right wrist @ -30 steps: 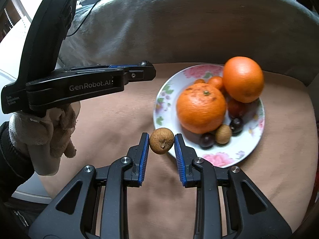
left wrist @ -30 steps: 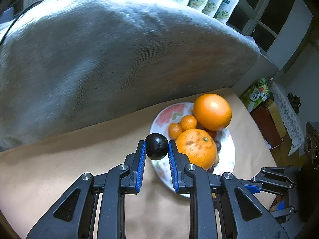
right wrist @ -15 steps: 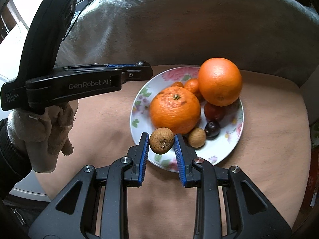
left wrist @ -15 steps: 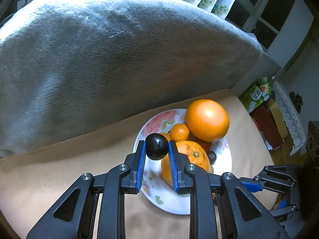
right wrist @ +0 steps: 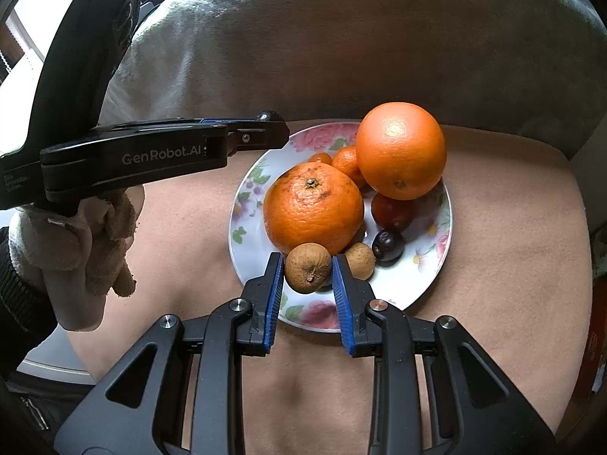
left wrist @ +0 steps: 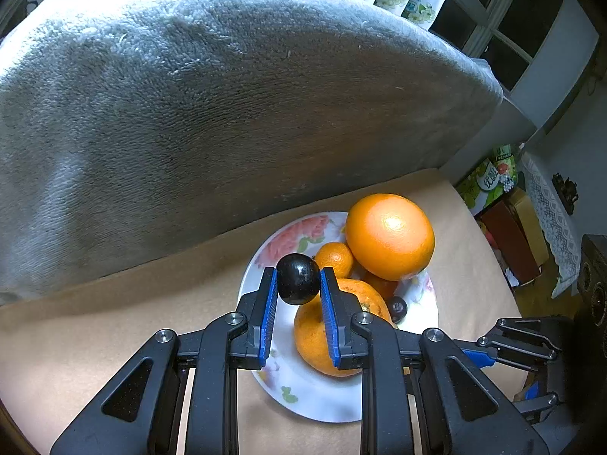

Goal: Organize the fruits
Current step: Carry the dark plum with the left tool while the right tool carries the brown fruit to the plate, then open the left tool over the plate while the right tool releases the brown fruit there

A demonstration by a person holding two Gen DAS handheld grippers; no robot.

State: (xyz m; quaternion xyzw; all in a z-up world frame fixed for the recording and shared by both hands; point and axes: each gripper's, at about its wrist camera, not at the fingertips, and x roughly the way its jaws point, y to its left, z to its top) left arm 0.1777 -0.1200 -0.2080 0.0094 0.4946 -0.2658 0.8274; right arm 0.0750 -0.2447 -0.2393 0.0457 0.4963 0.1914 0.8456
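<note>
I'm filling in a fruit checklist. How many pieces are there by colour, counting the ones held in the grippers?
Orange fruit: 4
Red fruit: 1
Dark fruit: 2, one on the plate, one in the left gripper
Brown fruit: 2, one on the plate, one in the right gripper
Total: 9

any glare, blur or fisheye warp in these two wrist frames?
Left wrist: sharp, with a glare spot on the big orange, dark vignetted corners and the grey blanket bowed by fisheye. Right wrist: sharp, with a softer highlight on the same orange and blown-out window light at the left edge.
</note>
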